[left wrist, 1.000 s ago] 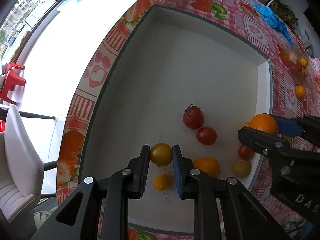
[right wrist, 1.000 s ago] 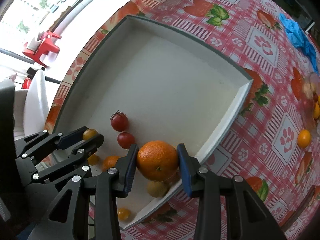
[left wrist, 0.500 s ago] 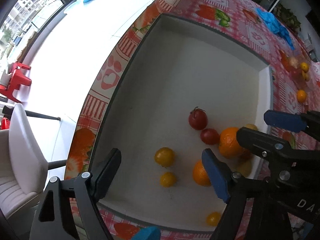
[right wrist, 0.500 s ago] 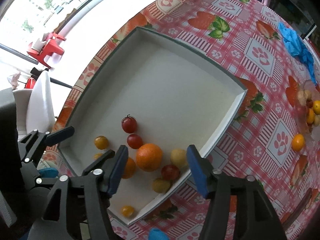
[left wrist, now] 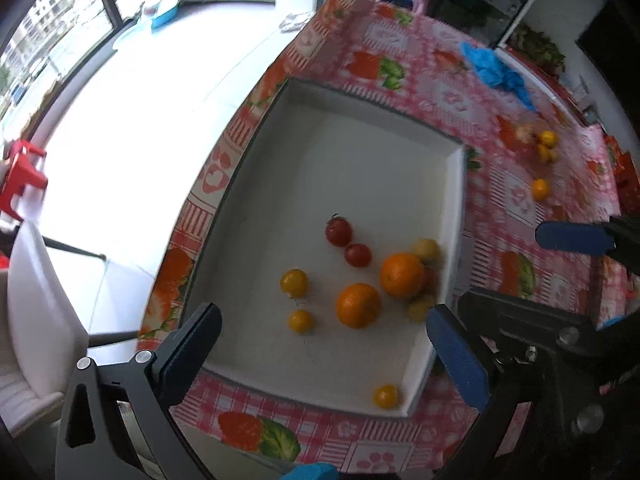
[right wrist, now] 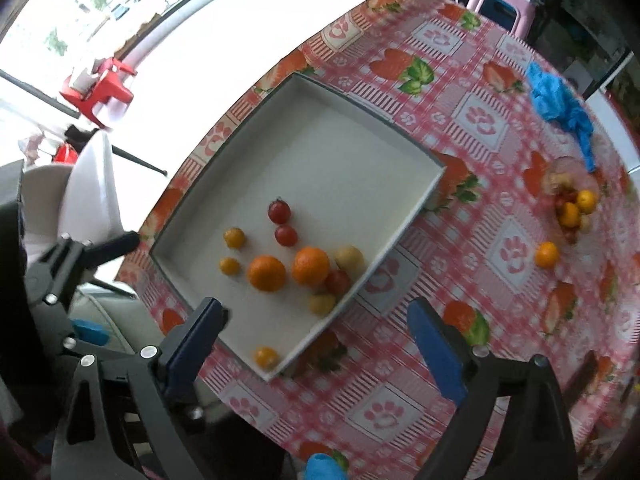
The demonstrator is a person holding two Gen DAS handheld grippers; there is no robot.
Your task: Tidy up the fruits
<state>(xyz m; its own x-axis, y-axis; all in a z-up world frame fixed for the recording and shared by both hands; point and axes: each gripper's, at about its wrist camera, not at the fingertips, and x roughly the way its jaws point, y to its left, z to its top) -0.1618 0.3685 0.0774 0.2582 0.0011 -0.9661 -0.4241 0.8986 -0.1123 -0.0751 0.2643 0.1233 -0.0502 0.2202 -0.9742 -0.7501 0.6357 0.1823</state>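
While both hand-held tools hang above the table with nothing between their fingers, the contents read as follows, left to right: left gripper (left wrist: 324, 344), jaws spread wide, having just been opening, poised over the near end of the white tray (left wrist: 360, 128); within the tray, a yellow cherry tomato (left wrist: 293, 282) and a smaller one (left wrist: 301, 321) on the left side; two red cherry tomatoes (left wrist: 338, 231) just beside each other toward the middle; two oranges (left wrist: 358, 305) touching, the right-hand one against a pale yellow fruit (left wrist: 427, 249) near the right wall; one small yellow fruit (left wrist: 385, 396) alone in the near right corner; right gripper (right wrist: 316, 344), jaws likewise spread and just been opening, over the tray's near corner; strawberry-print tablecloth (right wrist: 476, 116) beneath; loose mandarin (right wrist: 546, 255) well apart to the right; a blurred cluster of small fruit (right wrist: 573, 208) beyond it; crumpled blue gloves (right wrist: 560, 104) at the far edge.
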